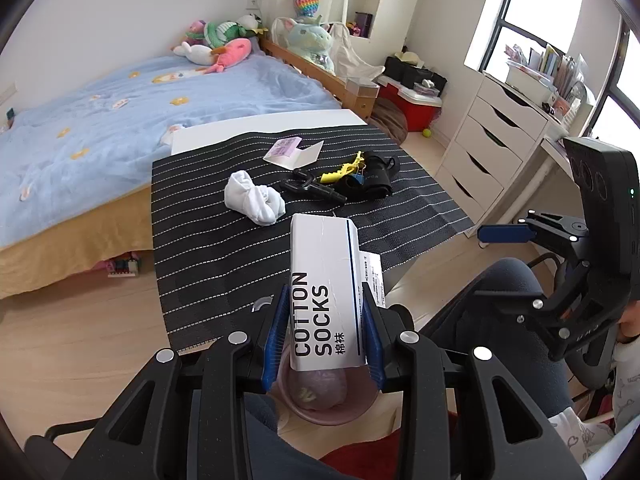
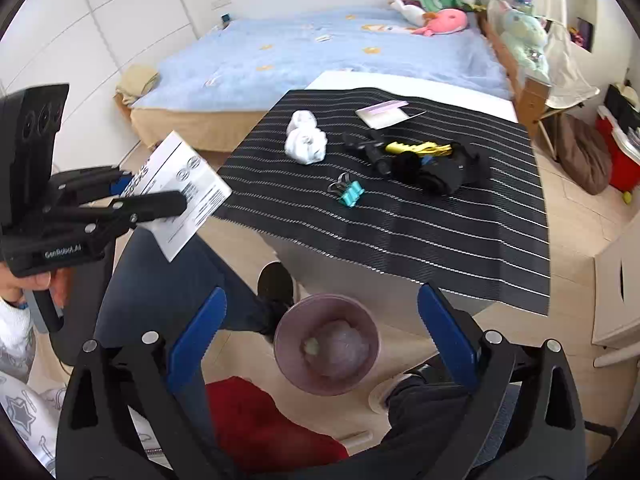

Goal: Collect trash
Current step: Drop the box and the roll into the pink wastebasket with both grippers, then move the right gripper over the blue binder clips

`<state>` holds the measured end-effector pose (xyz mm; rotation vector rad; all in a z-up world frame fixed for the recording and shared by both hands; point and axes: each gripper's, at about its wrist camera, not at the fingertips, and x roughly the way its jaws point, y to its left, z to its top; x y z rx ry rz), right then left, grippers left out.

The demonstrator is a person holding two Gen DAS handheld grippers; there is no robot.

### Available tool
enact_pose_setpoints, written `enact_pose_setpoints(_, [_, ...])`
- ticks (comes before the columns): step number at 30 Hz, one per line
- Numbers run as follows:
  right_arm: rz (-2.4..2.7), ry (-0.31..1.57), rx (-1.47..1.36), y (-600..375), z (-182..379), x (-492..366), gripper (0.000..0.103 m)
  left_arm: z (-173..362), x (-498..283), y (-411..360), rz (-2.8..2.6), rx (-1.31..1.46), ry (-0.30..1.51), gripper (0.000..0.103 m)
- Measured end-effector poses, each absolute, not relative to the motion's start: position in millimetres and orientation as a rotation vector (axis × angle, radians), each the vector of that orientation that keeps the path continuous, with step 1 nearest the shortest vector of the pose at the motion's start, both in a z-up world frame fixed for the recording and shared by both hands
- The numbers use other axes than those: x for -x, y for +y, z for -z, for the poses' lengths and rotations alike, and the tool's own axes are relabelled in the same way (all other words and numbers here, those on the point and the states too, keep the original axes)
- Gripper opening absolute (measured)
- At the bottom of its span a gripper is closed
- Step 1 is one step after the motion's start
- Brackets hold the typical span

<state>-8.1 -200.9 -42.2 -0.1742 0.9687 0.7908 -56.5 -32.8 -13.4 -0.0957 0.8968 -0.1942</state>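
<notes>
My left gripper (image 1: pixel 326 312) is shut on a white "COTTON SOCKS" box (image 1: pixel 326 280) and holds it in the air above a pink trash bin (image 1: pixel 320 398) on the floor. The box also shows in the right wrist view (image 2: pixel 182 192), held by the left gripper (image 2: pixel 132 196). My right gripper (image 2: pixel 320 312) is open and empty above the pink bin (image 2: pixel 326 346), which holds crumpled trash. It also shows at the right edge of the left wrist view (image 1: pixel 506 234). An opened paper card (image 1: pixel 294 152) lies at the far side of the striped mat (image 1: pixel 224 248).
On the mat are a white sock bundle (image 2: pixel 304 138), black socks (image 2: pixel 448 172), yellow and black clips (image 2: pixel 416 147) and a teal binder clip (image 2: pixel 348 193). A bed (image 2: pixel 320 48) lies behind the table, white drawers (image 1: pixel 492 140) to the right. The person's legs (image 2: pixel 192 272) are beside the bin.
</notes>
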Motion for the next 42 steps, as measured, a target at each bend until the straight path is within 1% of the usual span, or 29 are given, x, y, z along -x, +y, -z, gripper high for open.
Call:
enact_pose_setpoints(16, [-0.652, 0.91, 0.103, -244.0, 27.5, -5.6, 0.096, 12.2, 55.1, -70.7, 0.284, 0.023, 0.919, 0.034])
enact_pose_setpoints(19, [-0.649, 0.911, 0.095, -248.2, 28.6, -6.2, 0.096, 13.5, 54.5, -77.9, 0.304, 0.008, 0.931, 0.036])
enact_pose_setpoints(22, [-0.65, 0.912, 0.089, -250.8, 30.2, -6.2, 0.096, 15.0, 53.8, -83.2, 0.321, 0.002, 0.939, 0.043])
enact_pose_setpoints(24, [-0.65, 0.912, 0.084, -252.4, 30.6, -5.9, 0.096, 16.9, 52.8, -86.4, 0.328, -0.002, 0.944, 0.051])
enact_pose_setpoints(26, [-0.65, 0.912, 0.081, -253.6, 31.0, -6.4, 0.096, 20.2, 51.4, -87.6, 0.333, 0.003, 0.955, 0.055])
enact_pose_setpoints(28, [-0.649, 0.911, 0.079, -254.8, 31.0, -6.4, 0.096, 22.0, 51.2, -87.5, 0.337, 0.011, 0.958, 0.07])
enact_pose_setpoints(29, [-0.649, 0.911, 0.077, -255.0, 31.2, -6.4, 0.096, 22.1, 51.5, -86.4, 0.338, 0.024, 0.951, 0.084])
enact_pose_setpoints(30, [-0.65, 0.911, 0.076, -255.1, 31.5, -6.4, 0.096, 21.5, 52.2, -85.7, 0.336, 0.031, 0.944, 0.087])
enact_pose_setpoints(31, [-0.65, 0.911, 0.075, -255.3, 31.5, -6.1, 0.096, 21.6, 51.9, -85.0, 0.333, 0.033, 0.943, 0.087])
enact_pose_setpoints(33, [-0.654, 0.914, 0.075, -254.8, 32.5, -5.3, 0.097, 22.6, 51.1, -82.5, 0.311, 0.033, 0.94, 0.092])
enact_pose_setpoints(42, [-0.676, 0.923, 0.084, -246.9, 35.2, -3.4, 0.097, 22.6, 50.4, -70.5, 0.246, 0.043, 0.911, 0.095])
